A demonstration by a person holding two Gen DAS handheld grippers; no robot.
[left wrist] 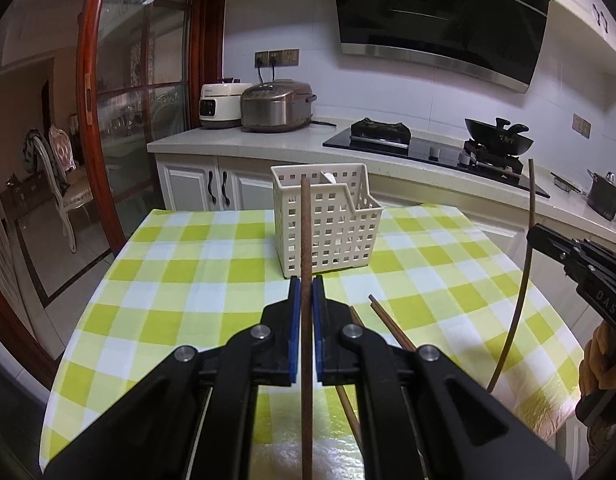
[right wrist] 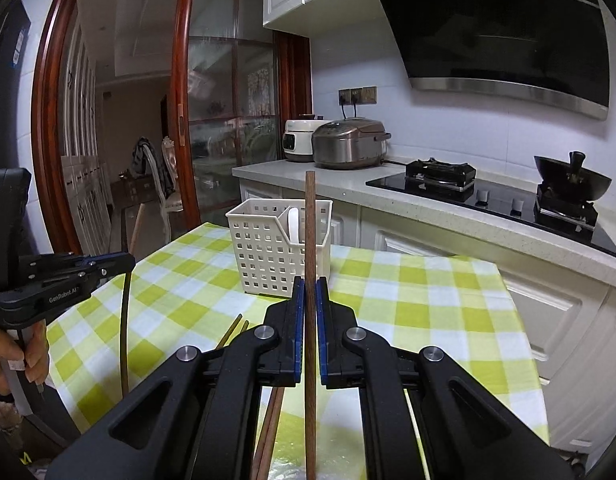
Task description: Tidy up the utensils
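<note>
Chopsticks: one upright chopstick [left wrist: 306, 240] pinched in closed left gripper [left wrist: 306, 292] fingers, another [right wrist: 310, 240] in closed right gripper [right wrist: 310, 292], spare pair [left wrist: 391, 328] lying lower centre on checked surface [left wrist: 188, 248]; risk: slim sticks pivoting, missing white basket [left wrist: 327, 224] centre frame.

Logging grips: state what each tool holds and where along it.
Left tool: brown wooden chopstick, gripped roughly mid-length. Right tool: second brown wooden chopstick, also roughly mid-length.
</note>
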